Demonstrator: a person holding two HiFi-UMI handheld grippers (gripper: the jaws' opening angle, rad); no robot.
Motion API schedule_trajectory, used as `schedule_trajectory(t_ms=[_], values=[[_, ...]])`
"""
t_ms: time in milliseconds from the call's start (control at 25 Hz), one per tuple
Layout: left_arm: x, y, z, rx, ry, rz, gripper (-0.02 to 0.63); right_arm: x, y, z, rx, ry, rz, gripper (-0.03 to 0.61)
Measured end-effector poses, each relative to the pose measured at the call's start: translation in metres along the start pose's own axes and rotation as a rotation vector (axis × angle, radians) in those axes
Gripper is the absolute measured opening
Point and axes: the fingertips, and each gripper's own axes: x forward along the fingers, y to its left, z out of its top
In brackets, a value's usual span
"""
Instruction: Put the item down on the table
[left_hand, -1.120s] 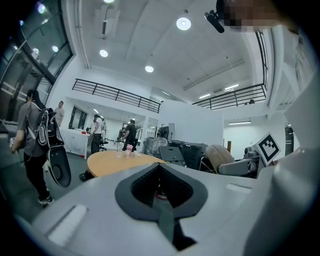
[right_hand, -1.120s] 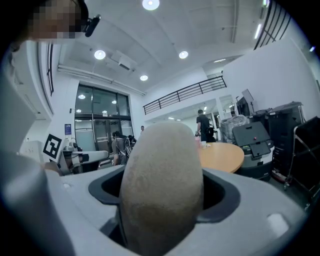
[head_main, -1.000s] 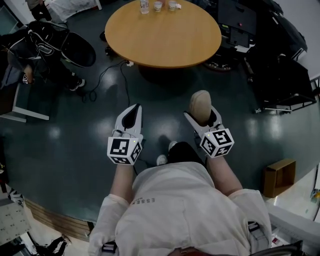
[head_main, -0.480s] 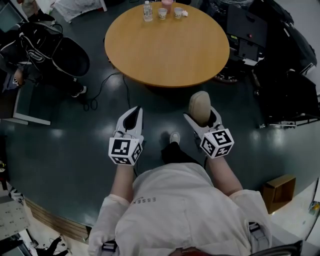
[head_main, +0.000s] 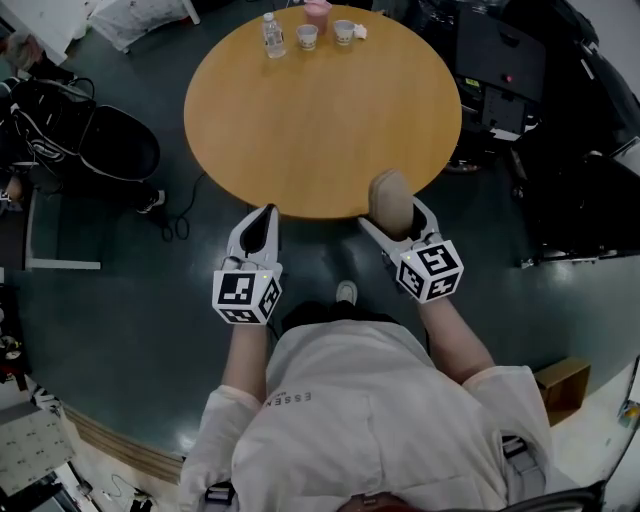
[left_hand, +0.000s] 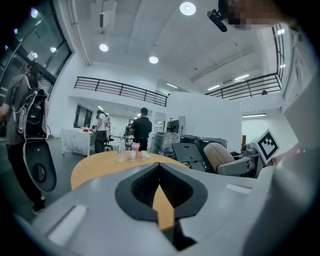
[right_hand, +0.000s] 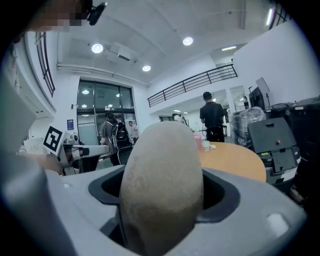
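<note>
Right gripper is clamping down on the tan, rough-skinned oval item, both jaws hugging its flanks and held a good way apart by its bulk. The right gripper view is showing the item filling the whole gap between the pads and bulging well past the tips. Left gripper is carrying nothing, its jaws pinched to a point with only a thin wedge of space showing behind the tips.

The item is hanging right at the near rim of the round orange-brown wooden table, overlapping that edge in the head view; how high above the wood it is sitting, I cannot tell. The left gripper is hovering just short of the same rim, off to the left, over the dark green floor.

Plenty of room ahead: the near and middle parts of the table are lying bare. A clear plastic bottle, two small pale cups and a pink cup are crowding only the far rim. Black equipment cases are standing right of the table.

The item's long axis is running along the jaws, its rounded free end pointing away from the person, across the table.
</note>
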Motion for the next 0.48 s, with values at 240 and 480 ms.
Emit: schedule_trajectory(t_ms=[240,480], values=[[0.053,0.023,0.020,-0.006,-0.009,-0.010,0.009,0.047,-0.027,0.015,0.015,0.021,-0.002,0.391],[0.105,0.064,0.016,-0.018,0.033,-0.036,0.009,0.106,-0.050,0.025,0.033,0.049,-0.030,0.391]])
